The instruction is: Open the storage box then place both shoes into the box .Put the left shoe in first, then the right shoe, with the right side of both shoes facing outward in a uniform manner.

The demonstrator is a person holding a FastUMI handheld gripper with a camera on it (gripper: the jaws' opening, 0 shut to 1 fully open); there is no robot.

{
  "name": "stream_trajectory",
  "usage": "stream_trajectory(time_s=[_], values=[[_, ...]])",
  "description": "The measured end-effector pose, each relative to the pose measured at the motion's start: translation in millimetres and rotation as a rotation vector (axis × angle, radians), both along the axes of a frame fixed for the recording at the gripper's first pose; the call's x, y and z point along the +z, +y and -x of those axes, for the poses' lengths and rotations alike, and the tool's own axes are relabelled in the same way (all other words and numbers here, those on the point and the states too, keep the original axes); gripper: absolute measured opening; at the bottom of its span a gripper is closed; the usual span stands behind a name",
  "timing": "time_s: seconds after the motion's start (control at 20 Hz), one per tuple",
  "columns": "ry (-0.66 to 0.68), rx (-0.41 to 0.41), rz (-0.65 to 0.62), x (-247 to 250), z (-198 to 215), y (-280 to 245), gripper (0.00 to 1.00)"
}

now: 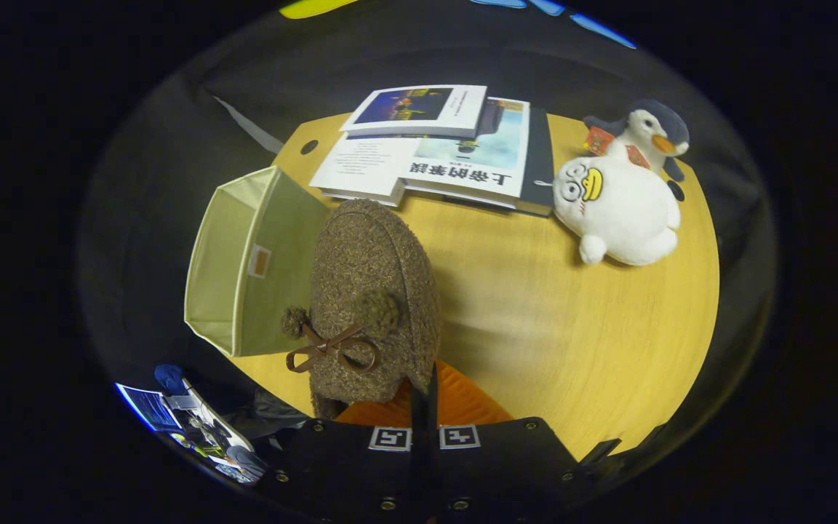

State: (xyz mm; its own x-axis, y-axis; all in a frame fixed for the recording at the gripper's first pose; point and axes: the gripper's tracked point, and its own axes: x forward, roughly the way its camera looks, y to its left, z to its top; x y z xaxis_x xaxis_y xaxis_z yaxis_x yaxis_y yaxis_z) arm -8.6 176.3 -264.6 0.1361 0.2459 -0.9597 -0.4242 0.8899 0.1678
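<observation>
A brown fuzzy shoe (372,291) with a pompom and a brown bow hangs above the wooden table, toe pointing away from me. My gripper (425,397) is shut on the shoe's heel end, its two fingers pressed close together. Left of the shoe stands the pale green fabric storage box (244,262), tilted, with its open side facing left and a small label on the panel toward the shoe. The box's inside is mostly hidden from here.
Several books (433,145) lie stacked at the far side of the round wooden table (572,327). A white duck plush (619,207) and a penguin plush (652,131) rest at the far right. Below the table edge at left sits a device with a screen (179,422).
</observation>
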Motion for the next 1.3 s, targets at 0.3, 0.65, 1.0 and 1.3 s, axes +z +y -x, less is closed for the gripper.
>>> stream_trajectory(time_s=[0.3,0.65,1.0,1.3], values=[[0.003,0.071,-0.001,9.8,1.9,58.5,0.00],[0.010,0.146,-0.024,20.7,6.3,116.9,0.00],[-0.016,0.215,-0.069,34.7,-6.5,201.2,0.00],[-0.023,0.252,-0.087,32.1,-6.3,257.6,0.00]])
